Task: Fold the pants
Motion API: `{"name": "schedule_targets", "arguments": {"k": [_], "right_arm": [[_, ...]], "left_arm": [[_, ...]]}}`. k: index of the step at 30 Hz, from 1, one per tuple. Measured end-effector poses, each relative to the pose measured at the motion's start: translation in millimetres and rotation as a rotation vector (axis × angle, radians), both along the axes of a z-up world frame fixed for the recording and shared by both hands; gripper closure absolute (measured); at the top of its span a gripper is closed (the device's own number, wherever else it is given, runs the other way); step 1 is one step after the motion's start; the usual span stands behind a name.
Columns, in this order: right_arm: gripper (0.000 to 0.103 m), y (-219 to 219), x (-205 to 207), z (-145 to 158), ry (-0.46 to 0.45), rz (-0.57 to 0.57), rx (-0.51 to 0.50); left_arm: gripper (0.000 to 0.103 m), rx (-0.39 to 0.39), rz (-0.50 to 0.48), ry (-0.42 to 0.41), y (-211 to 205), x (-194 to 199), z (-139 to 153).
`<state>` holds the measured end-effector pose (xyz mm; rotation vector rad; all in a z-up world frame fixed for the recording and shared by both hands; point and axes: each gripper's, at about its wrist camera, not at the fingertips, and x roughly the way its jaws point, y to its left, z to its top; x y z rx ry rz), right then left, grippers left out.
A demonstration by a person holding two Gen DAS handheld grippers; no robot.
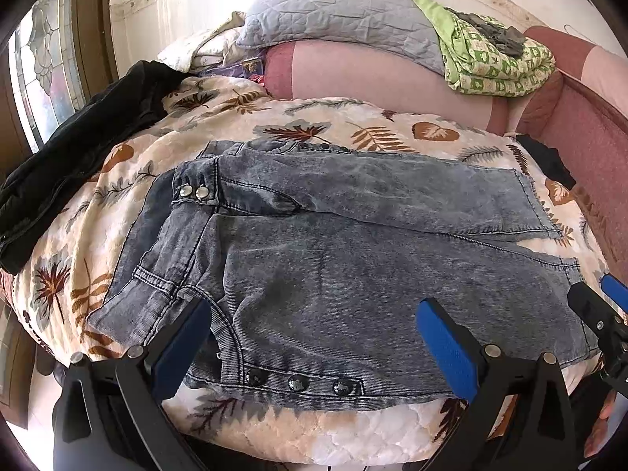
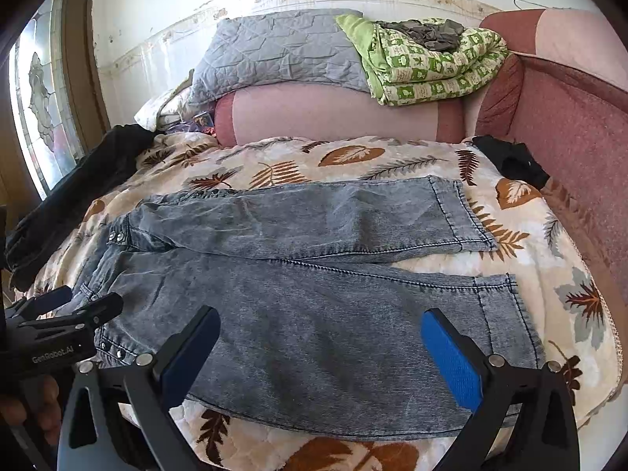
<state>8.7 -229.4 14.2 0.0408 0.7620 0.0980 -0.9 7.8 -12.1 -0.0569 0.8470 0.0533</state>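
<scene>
**Spotter:** Item one, largest first?

**Operator:** Leaf-print bedspread (image 2: 353,157); I take it as my landmark. On its far side: a pink bolster (image 2: 337,114), then a grey quilted pillow (image 2: 282,51) and a green patterned quilt (image 2: 431,66) on top of the bolster. Along its left edge, a black garment (image 1: 78,149). At its far right corner, a small black cloth (image 2: 510,161).

**Spotter:** The task item?

**Operator:** Denim pants (image 1: 333,255), spread flat on the middle of the bedspread, not yet folded. Long axis runs left to right across my view: waistband at the bedspread's left, both hems toward its right. The legs lie one behind the other, the near one along the bedspread's front edge.

**Spotter:** Which way from the tools?

**Operator:** Straight ahead and below both. I judge the left gripper (image 1: 314,337) nearer the waist end, over the near side seam with its dark studs (image 1: 298,382). The right gripper (image 2: 320,345) sits over the near leg, nearer the hem (image 2: 506,314).

**Spotter:** Jaw state?

**Operator:** Both spread wide, blue pads well apart, gripping nothing. Whether the tips touch the denim, I cannot tell. A fold of near leg onto far leg would call for each to pinch the near edge at its own end.
</scene>
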Motion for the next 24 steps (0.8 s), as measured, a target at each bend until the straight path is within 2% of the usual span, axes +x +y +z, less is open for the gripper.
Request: {"name": "schedule_targets", "arguments": {"k": [24], "right_arm": [[0.000, 3.4, 0.3, 2.4, 0.001, 0.007, 0.002]], "left_arm": [[0.000, -0.005, 0.014, 0.007, 5.5, 0.0, -0.9]]}}
